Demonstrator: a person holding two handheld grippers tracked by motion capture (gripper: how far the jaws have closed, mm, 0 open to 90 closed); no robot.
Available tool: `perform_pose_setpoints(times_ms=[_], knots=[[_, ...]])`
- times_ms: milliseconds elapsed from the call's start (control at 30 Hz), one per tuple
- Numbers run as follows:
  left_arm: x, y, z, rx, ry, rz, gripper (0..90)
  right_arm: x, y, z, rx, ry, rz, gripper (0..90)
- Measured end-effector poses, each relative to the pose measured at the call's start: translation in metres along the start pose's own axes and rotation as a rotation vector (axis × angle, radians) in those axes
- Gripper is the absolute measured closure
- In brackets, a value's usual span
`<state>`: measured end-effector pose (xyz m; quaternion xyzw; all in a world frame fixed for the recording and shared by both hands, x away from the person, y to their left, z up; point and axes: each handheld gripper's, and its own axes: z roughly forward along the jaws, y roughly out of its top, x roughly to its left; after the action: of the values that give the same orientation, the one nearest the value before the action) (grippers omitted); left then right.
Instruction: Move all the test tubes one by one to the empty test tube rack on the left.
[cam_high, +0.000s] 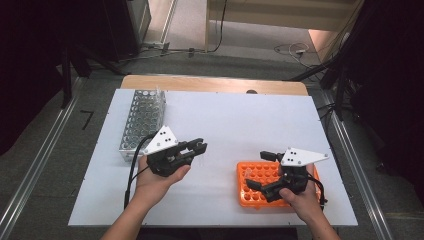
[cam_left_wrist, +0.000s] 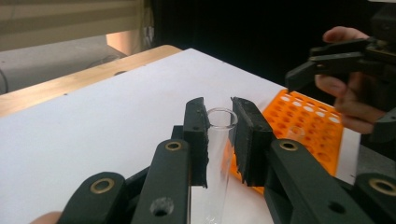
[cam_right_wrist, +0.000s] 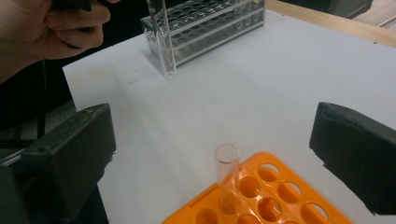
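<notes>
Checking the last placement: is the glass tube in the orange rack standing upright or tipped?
Upright: the glass tube stands straight in a corner hole of the orange rack, between the open right gripper's jaws, untouched.

Your landmark: board (cam_high: 225, 120) on table. Metal rack (cam_high: 142, 122) on board's far-left part. Plastic rack (cam_high: 260, 187) on near-right part; one tube (cam_right_wrist: 227, 175) upright in corner hole.

Setting: lab-type test area, prob. a recording rig. Evidence: white board (cam_high: 235, 115) on wood table (cam_high: 215, 83); metal tube rack (cam_high: 141, 119) and orange rack (cam_high: 272, 186) w/ glass tube (cam_right_wrist: 227, 172); floor rails (cam_high: 30, 170), loose cables (cam_high: 292, 49), dark stands around.
</notes>
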<state>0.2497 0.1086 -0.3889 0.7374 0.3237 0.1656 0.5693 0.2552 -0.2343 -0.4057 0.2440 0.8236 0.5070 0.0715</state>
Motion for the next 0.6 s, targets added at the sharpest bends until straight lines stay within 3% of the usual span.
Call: perform_pose_setpoints(times_ms=[367, 600], knots=[[0.044, 0.007, -0.012, -0.013, 0.135, -0.017, 74.8, -0.015, -0.009, -0.015, -0.019, -0.037, 0.02, 0.0], [0.075, 0.015, -0.017, -0.029, 0.215, -0.036, 74.8, -0.021, -0.015, -0.016, 0.001, -0.077, 0.04, 0.0]])
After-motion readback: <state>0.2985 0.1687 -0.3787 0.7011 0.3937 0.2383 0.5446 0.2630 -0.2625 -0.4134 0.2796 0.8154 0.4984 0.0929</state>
